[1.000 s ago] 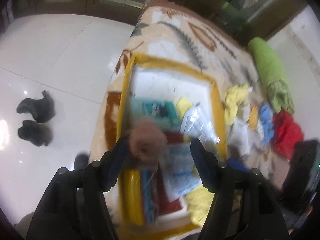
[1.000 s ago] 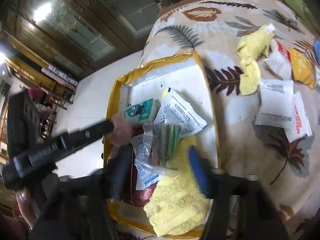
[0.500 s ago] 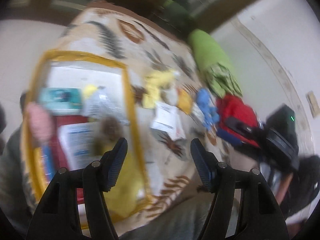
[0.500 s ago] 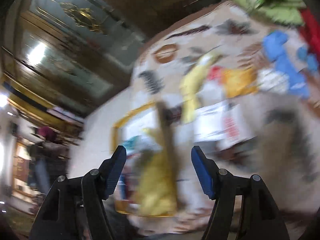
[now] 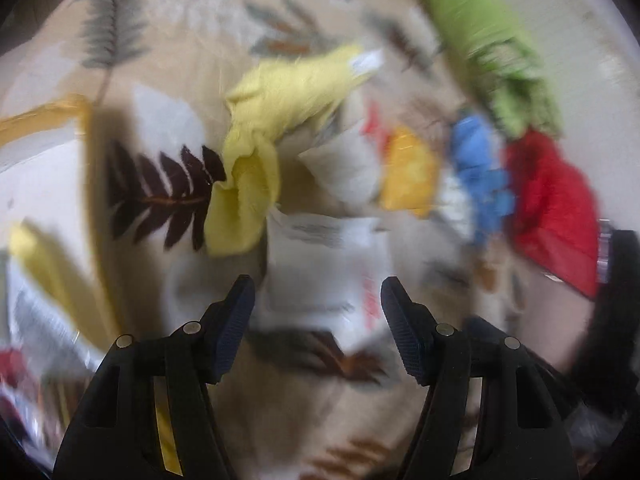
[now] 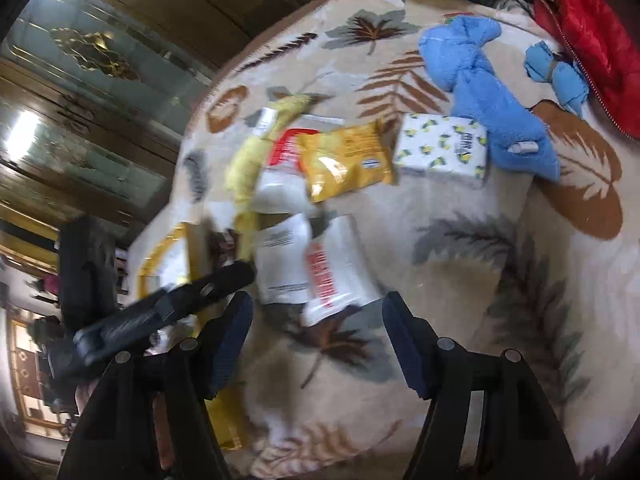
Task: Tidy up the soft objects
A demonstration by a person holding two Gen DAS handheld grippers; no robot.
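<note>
Left gripper: fingers wide apart, nothing between them, above 2 white packets lying on the leaf-print blanket. Right gripper: fingers equally wide, empty, over the same packets.

Beyond, in both views: yellow cloth, orange snack bag, blue cloth, red jacket, green bedding.

Only in the right wrist view, and sharp: lemon-print tissue pack touching the snack bag, plus the left gripper's black finger at the yellow-rimmed tray.

Only in the left wrist view, heavily blurred: tray contents at far left, kind not discernible.
</note>
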